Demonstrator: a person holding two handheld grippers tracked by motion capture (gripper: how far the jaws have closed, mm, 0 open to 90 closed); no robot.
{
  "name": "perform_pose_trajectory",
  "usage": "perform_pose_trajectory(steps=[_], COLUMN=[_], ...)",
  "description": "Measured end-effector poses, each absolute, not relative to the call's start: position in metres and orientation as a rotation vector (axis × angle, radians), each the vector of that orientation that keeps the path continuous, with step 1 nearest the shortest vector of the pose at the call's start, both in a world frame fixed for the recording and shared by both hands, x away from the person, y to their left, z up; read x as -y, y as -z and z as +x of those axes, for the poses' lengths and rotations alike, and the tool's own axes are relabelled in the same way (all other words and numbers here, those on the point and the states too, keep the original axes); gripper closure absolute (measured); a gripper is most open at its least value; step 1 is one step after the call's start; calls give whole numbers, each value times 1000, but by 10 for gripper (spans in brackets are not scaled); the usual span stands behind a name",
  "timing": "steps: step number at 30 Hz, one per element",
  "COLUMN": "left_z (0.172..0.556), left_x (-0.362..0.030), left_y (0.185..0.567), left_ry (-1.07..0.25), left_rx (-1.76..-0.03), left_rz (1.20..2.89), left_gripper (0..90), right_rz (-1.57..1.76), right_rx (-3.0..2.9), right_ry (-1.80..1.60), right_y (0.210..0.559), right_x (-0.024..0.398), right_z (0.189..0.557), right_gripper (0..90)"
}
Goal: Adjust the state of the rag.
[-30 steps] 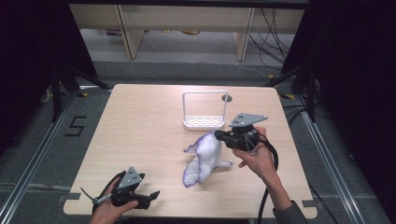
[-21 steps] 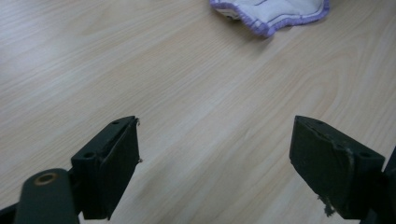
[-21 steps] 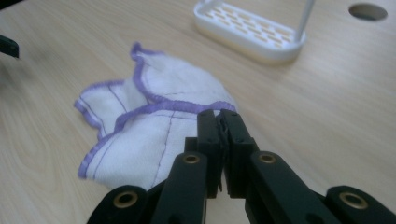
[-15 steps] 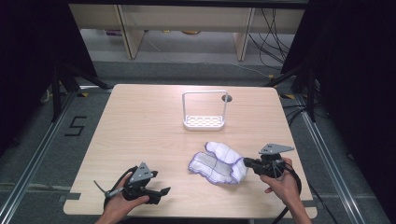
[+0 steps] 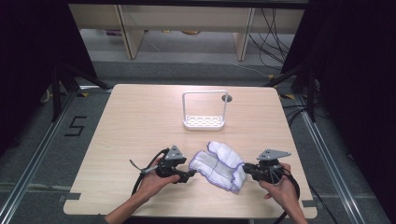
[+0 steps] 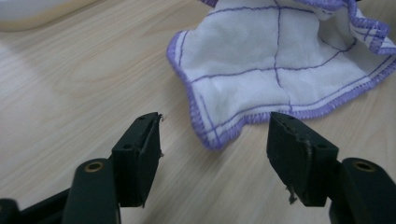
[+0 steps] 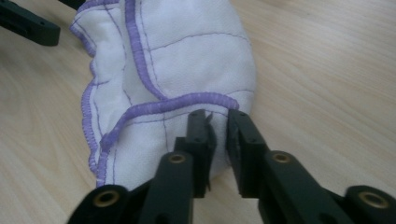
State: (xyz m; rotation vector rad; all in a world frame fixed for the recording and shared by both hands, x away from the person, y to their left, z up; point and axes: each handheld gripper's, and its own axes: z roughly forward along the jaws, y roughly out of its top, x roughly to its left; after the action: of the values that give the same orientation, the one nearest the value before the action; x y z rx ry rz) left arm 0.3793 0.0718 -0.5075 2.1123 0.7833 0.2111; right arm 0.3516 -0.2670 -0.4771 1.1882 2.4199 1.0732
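Lying crumpled lengthwise between grippers, cloth (image 5: 218, 165); left fingers (image 6: 140, 154) apart, right fingers (image 7: 198, 140) nearly together.

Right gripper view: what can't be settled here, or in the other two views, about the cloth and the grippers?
- Right gripper: jaws nearly shut against the cloth; whether fabric is pinched between them is hidden by the jaws.
- Cloth's full outline: cut off by the top edge in the left gripper view.
- High view: the left gripper is too small to judge contact with the cloth.
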Motion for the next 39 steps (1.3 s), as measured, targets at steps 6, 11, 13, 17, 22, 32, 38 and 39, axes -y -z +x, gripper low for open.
perform_pose_trajectory(steps=[6, 11, 13, 17, 22, 32, 38, 39], left_z=[383, 379, 379, 379, 378, 374, 368, 363], left_x=[-59, -60, -60, -60, -61, -73, -102, -116], left_y=[511, 508, 506, 505, 504, 491, 462, 450], left_ry=[-265, -293, -292, -289, -287, -284, -305, -307], left_rx=[-689, -636, -645, -628, -621, -598, -601, -610], left_rz=[2197, 2201, 2209, 2204, 2199, 2172, 2094, 2057], left_gripper=[702, 832, 834, 833, 832, 849, 857, 858], right_rz=[1141, 1052, 1001, 917, 874, 769, 767, 842], right_rx=[-2351, -2312, -2326, -2387, -2455, -2475, -2360, -2323], right_ry=[-935, -986, -1017, -1048, -992, -850, -945, -1017], right_y=[464, 444, 438, 435, 440, 441, 398, 381], right_x=[258, 238, 228, 192, 157, 143, 175, 194], right_z=[346, 347, 352, 371, 390, 409, 403, 400], right_gripper=[488, 409, 412, 435, 450, 856, 861, 862])
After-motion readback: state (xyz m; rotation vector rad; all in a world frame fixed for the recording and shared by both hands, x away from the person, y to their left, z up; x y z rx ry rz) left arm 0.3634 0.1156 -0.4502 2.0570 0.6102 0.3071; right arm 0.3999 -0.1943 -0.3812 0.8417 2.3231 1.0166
